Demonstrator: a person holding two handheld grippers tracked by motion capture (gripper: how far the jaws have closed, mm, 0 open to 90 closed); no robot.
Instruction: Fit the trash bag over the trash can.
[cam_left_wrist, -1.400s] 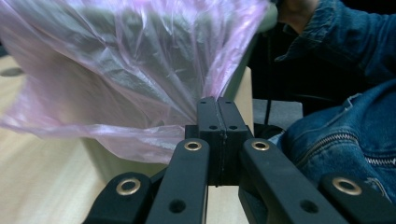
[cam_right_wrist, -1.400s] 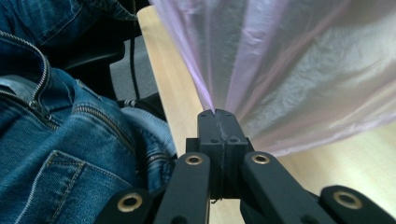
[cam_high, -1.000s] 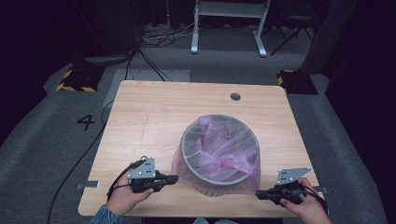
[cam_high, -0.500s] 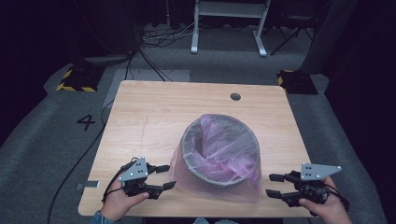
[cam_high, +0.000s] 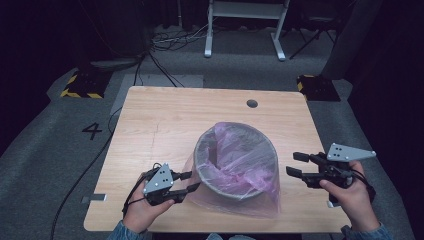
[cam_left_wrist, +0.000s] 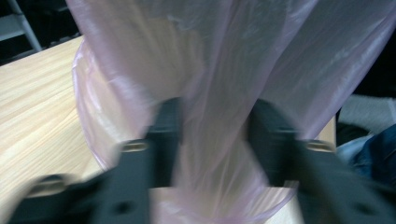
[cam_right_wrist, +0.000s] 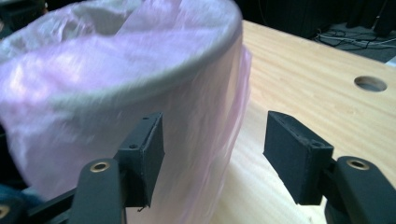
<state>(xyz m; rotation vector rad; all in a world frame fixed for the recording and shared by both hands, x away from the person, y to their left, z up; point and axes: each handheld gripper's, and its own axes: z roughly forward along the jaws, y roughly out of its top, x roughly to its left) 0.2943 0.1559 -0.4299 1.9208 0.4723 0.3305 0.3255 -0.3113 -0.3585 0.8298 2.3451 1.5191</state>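
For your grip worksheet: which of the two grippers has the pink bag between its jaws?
The left gripper: bag film runs between its jaws. The right gripper stands open, clear of it.

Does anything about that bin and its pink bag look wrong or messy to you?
Yes. The pink bag is not fitted neatly on the grey bin: part is crumpled inside, and the rest spills down the near side onto the table. A fold runs between the left gripper jaws.

Pink bag (cam_high: 240, 165) lines upright grey bin (cam_high: 235, 172).
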